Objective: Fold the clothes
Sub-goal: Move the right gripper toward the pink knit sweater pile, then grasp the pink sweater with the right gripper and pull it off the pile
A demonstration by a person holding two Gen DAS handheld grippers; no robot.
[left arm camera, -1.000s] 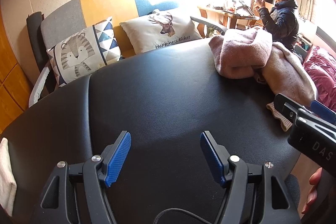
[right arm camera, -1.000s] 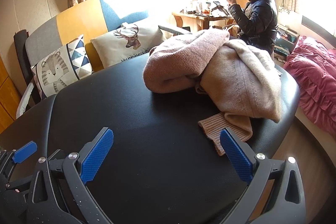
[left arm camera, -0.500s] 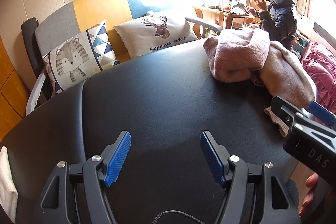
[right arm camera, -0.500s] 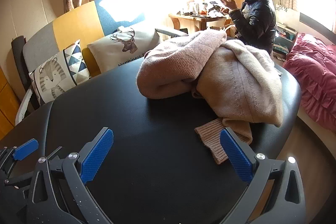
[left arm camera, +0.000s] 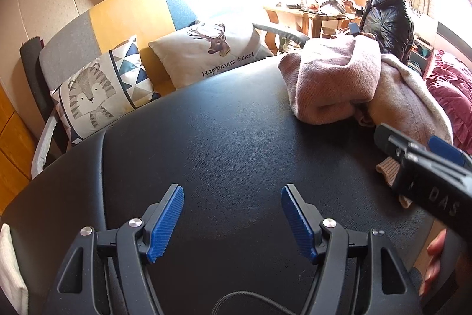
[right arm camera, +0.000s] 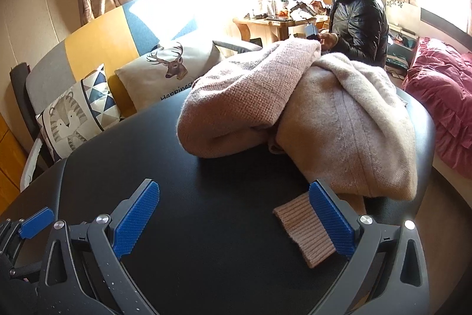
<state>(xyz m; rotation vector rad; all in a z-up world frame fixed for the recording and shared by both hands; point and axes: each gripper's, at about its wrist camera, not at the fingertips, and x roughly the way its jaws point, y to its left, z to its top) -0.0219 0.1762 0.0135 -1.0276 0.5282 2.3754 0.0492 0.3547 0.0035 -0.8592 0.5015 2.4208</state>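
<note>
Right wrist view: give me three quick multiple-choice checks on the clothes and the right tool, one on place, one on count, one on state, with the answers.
1. Where does the ribbed cuff lie?
A. flat on the black table, by the right tool's right-hand finger
B. on the sofa
C. clamped in the left tool

2. How many knitted garments make up the heap?
A. one
B. two
C. four

3. What state is the right tool in?
A. shut on the cuff
B. shut and empty
C. open, gripping nothing

Answers:
1 A, the cuff rests on the black table beside the blue pad.
2 B, a pink sweater leans on a beige sweater.
3 C, the pads stand wide apart, and neither presses on cloth.
</note>
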